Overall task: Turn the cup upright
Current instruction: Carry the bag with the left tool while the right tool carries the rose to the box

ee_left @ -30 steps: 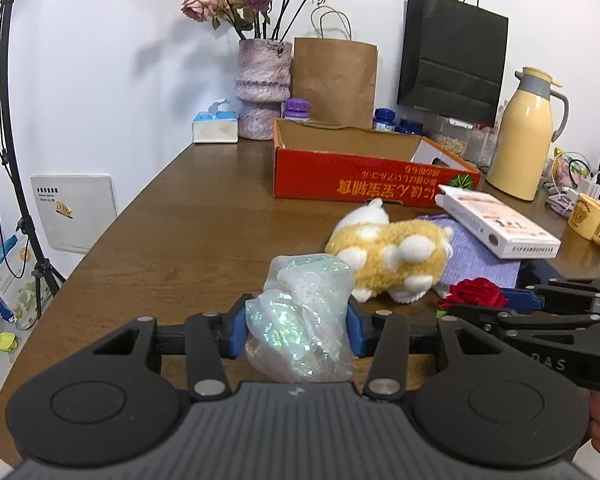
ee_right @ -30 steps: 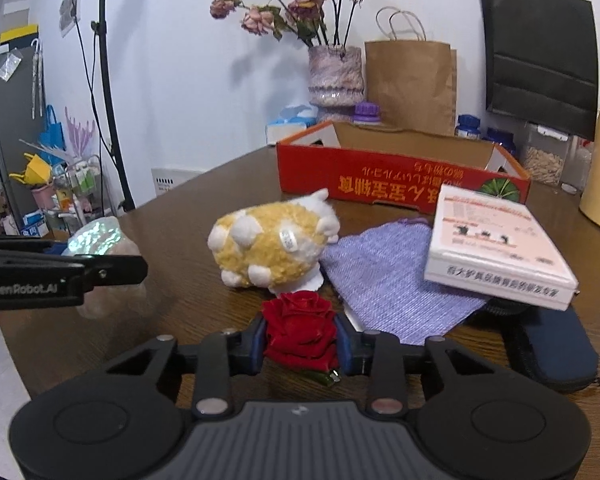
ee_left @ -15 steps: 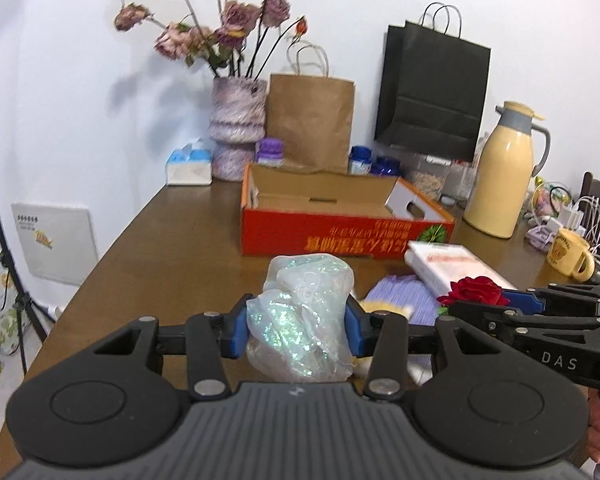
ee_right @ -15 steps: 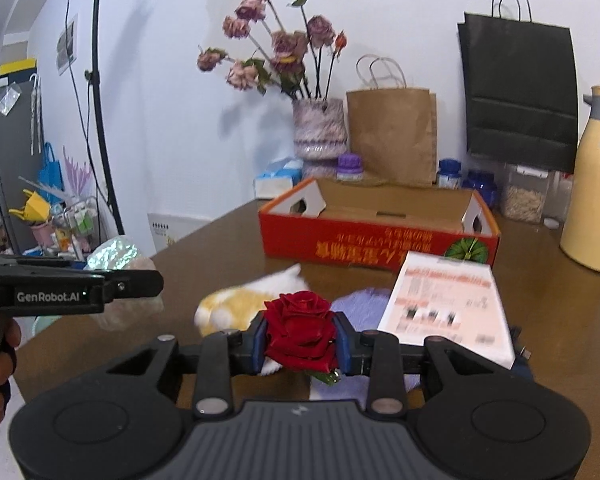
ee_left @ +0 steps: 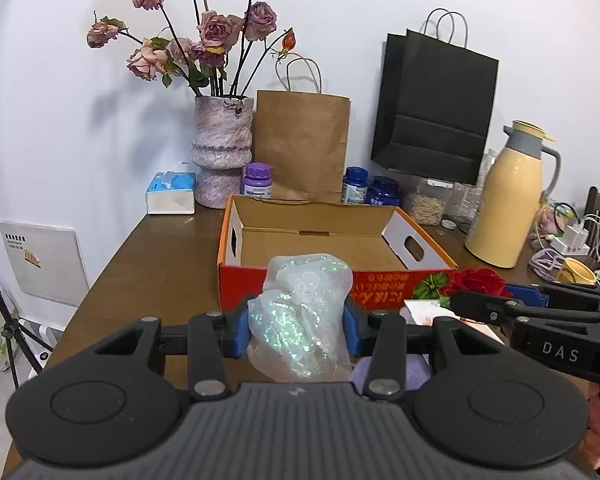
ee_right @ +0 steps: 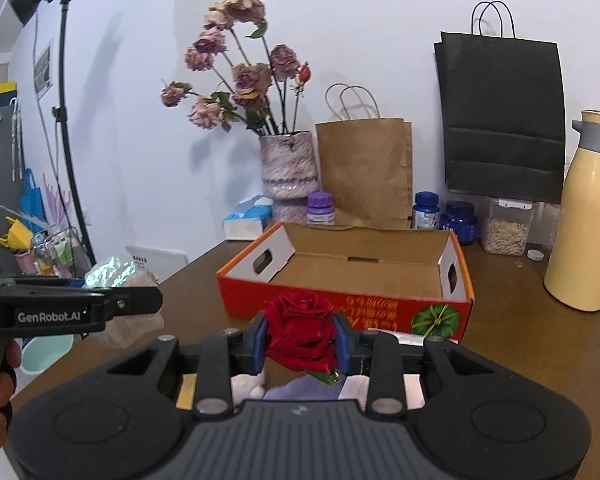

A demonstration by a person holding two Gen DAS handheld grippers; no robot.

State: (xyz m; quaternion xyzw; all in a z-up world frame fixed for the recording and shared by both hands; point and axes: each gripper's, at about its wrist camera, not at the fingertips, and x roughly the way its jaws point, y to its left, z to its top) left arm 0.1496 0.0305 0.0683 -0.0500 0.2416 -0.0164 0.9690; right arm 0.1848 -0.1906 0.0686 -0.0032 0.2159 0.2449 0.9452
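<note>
Judging by what's visible, you're not really into the cup flip yet. Your left gripper (ee_left: 298, 322) has its blue pads pressed into a crumpled iridescent plastic bag (ee_left: 302, 316), and your right gripper (ee_right: 300, 338) is clamped on a red fabric rose (ee_right: 300, 330), both held up off the table (ee_left: 160, 264) just in front of the open red cardboard box (ee_right: 342, 284). So neither hand is free for a cup right now. The only cup I can spot is a yellow mug (ee_left: 576, 276), well off to the right of the box, past the cream thermos jug (ee_left: 508, 196), near some cables, and it's too small to tell whether it's tipped or already upright, or even whether it's the cup you're after. My guess is both items need setting down somewhere first, maybe in the box, so basically all of the actual flipping is left to do.
</note>
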